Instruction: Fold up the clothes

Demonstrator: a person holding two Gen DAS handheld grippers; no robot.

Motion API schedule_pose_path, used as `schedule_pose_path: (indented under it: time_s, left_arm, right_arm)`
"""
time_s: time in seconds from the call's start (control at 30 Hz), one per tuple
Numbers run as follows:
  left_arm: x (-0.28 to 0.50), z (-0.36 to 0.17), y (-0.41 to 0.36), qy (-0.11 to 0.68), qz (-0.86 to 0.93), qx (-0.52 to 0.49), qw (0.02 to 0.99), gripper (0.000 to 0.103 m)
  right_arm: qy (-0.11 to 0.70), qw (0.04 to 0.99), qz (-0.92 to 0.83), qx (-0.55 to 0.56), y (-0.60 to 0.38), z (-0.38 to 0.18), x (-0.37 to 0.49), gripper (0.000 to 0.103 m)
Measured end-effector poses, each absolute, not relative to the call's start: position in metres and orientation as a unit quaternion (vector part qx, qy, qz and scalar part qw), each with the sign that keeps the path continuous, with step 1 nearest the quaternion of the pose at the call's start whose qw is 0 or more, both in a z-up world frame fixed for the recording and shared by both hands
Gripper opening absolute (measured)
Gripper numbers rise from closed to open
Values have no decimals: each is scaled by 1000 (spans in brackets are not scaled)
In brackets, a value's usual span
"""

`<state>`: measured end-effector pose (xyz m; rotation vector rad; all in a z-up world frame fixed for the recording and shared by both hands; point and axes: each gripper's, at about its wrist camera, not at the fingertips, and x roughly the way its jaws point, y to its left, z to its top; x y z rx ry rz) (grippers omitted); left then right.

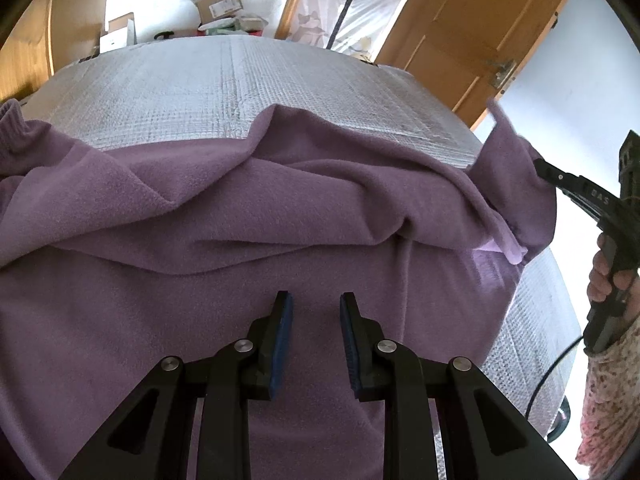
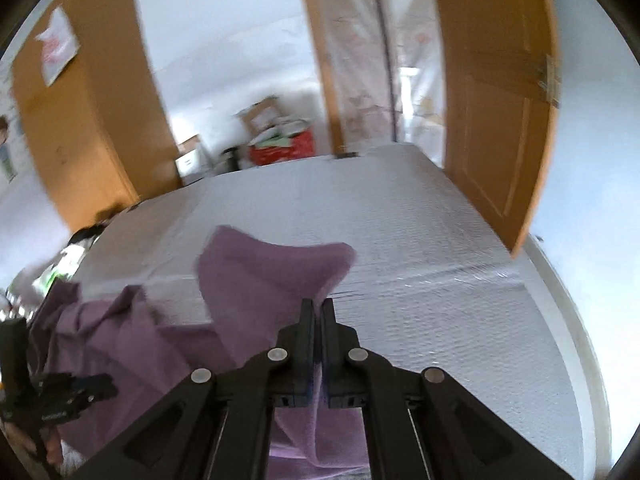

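Note:
A purple fleece garment (image 1: pixel 280 208) lies rumpled across a grey quilted surface (image 1: pixel 180 80). My left gripper (image 1: pixel 316 304) stands open just over the garment's flat near part, with nothing between its blue pads. My right gripper (image 2: pixel 319 304) is shut on an edge of the garment (image 2: pixel 260 280) and holds that flap up off the quilted surface (image 2: pixel 440 300). In the left wrist view the right gripper (image 1: pixel 540 168) pinches the lifted corner at the far right. The left gripper (image 2: pixel 80 394) shows dark at the right wrist view's lower left. That view is blurred.
A person's hand in a floral sleeve (image 1: pixel 608 380) holds the right gripper, and a black cable hangs below it. A wooden door (image 1: pixel 460 32) stands open beyond the surface. Cardboard boxes (image 1: pixel 220 4) and a red box (image 2: pixel 280 148) sit past the far edge. A wooden wardrobe (image 2: pixel 80 120) is at left.

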<state>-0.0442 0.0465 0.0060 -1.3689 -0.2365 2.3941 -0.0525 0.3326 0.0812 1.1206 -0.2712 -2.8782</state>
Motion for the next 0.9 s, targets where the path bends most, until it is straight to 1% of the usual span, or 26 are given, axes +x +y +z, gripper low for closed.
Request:
schedule_pose_path:
  time_s: [0.27,0.4,0.47,0.7,0.9]
  left_arm:
    - [-46,5,46,-84,850,-486,186,25]
    - [-47,4,46,-85,850,-486,186,25]
    - [-48,4,46,-84,850,-486,186,25]
    - [-47,4,47,-80,851,-484,186,25]
    - [-47,5,47,-78,852,-484,185,25]
  right_arm:
    - [-96,-82,-925,358,370,66,-47,2]
    - [-82,-118,-920,365,379,61,-46,3]
    - [-58,-133,-917,371,377,58,-46,3]
    - [-52,-158,-905,391,380,50,-48,3]
    - [-41,-126,-932,337,364,71,-32,3]
